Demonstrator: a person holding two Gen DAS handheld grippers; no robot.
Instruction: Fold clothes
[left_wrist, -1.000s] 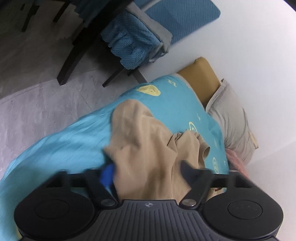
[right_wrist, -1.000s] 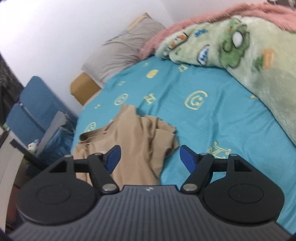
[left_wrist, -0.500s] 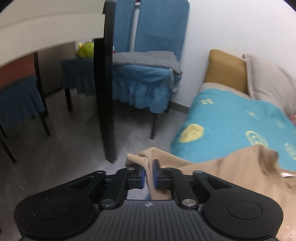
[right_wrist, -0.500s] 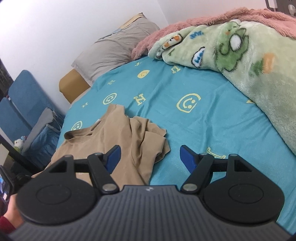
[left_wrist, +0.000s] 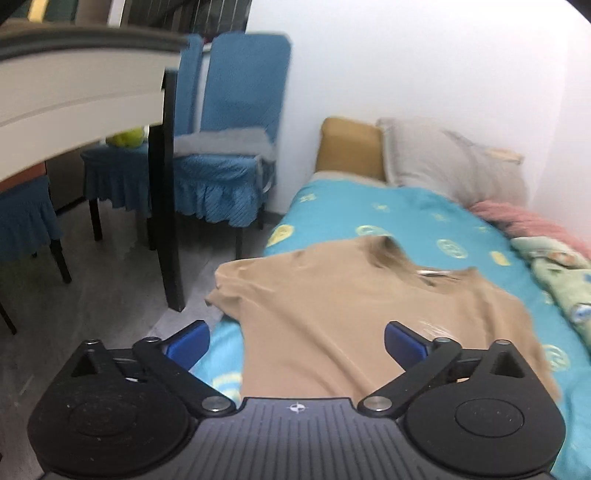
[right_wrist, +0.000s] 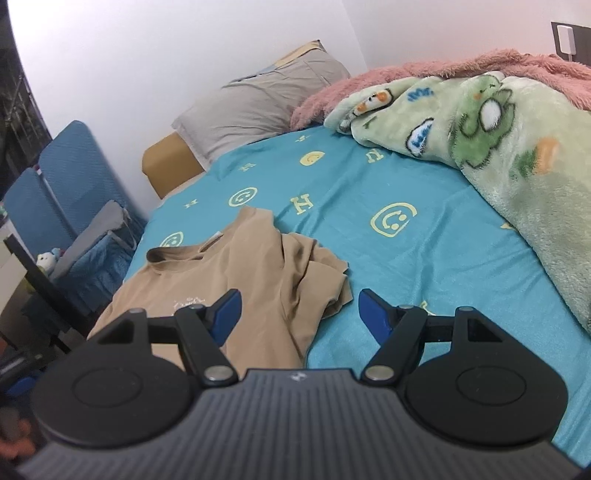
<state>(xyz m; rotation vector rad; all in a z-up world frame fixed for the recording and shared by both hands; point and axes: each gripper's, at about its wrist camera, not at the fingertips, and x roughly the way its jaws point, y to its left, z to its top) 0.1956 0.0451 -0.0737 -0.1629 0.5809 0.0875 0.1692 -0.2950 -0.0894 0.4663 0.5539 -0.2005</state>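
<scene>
Your bed (right_wrist: 332, 206) is the biggest thing here. It has a bright blue sheet with yellow smiley faces and letters on it. On the far side of the bed lies a fluffy green blanket (right_wrist: 509, 140) with cartoon animals, and a pink fuzzy blanket (right_wrist: 417, 74) sits behind it. A grey pillow (right_wrist: 258, 107) rests at the head of the bed, near the white wall, with a tan cushion (right_wrist: 166, 166) just beside it.

Off the bed, near its edge, you can see blue covered chairs (left_wrist: 236, 122) and a white table (left_wrist: 74, 85) with a dark leg.

The tan T-shirt (right_wrist: 229, 280) lies on the blue sheet, at the side of the bed close to the chairs. Its neck hole points toward the pillow. The part near the chairs lies mostly flat, and one sleeve (left_wrist: 229, 284) sticks out past the edge of the bed. The other side is bunched up in folds. A small pale print shows on its chest.

Your left gripper (left_wrist: 295, 341) hangs over the bottom part of the shirt. Its jaws are spread wide and hold nothing. Your right gripper (right_wrist: 299, 314) hangs over the bunched side of the shirt. Its jaws are spread wide too, with nothing between them.
</scene>
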